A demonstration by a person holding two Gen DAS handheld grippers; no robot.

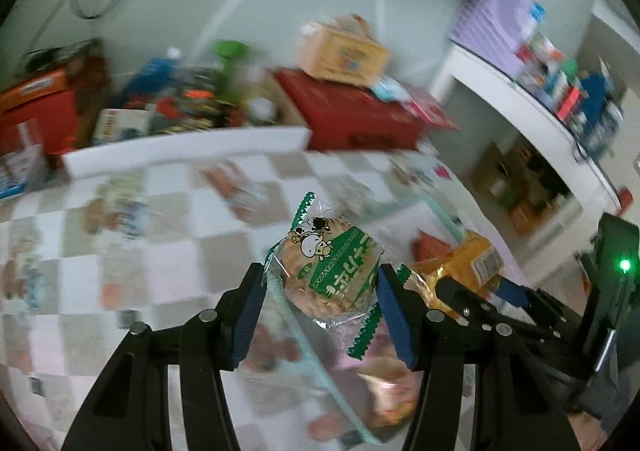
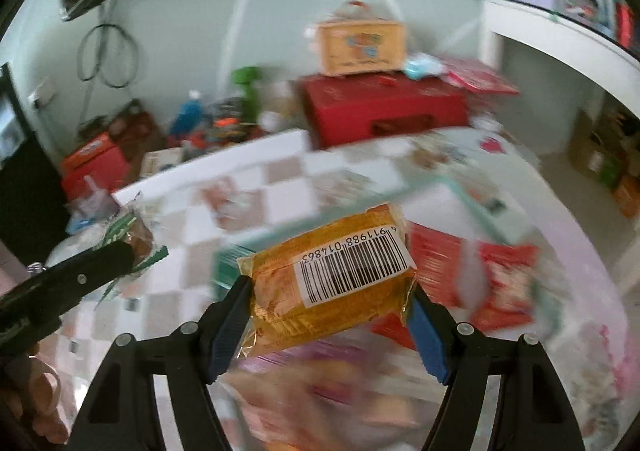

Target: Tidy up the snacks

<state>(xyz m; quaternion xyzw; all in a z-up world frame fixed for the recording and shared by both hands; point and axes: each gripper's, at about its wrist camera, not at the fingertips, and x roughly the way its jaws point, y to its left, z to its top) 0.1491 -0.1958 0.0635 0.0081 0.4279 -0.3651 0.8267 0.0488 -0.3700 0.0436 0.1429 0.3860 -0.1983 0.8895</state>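
My left gripper point(image 1: 320, 279) is shut on a round cracker in a clear wrapper with green print and a cow point(image 1: 332, 271), held above the checkered tablecloth point(image 1: 120, 251). My right gripper point(image 2: 330, 297) is shut on an orange snack packet with a barcode label point(image 2: 332, 287). In the left wrist view the right gripper point(image 1: 472, 287) and its orange packet point(image 1: 468, 263) sit just to the right. In the right wrist view the left gripper point(image 2: 120, 255) and the cracker point(image 2: 136, 235) are at the left. The background is motion-blurred.
A clear bin edge point(image 1: 316, 363) lies below the cracker. Red snack packets point(image 2: 480, 283) lie under the right gripper. A white tray point(image 1: 184, 147), a red box point(image 1: 360, 119) with a yellow box point(image 1: 344, 51) on top, and cluttered goods stand at the back. A white shelf point(image 1: 540, 123) is on the right.
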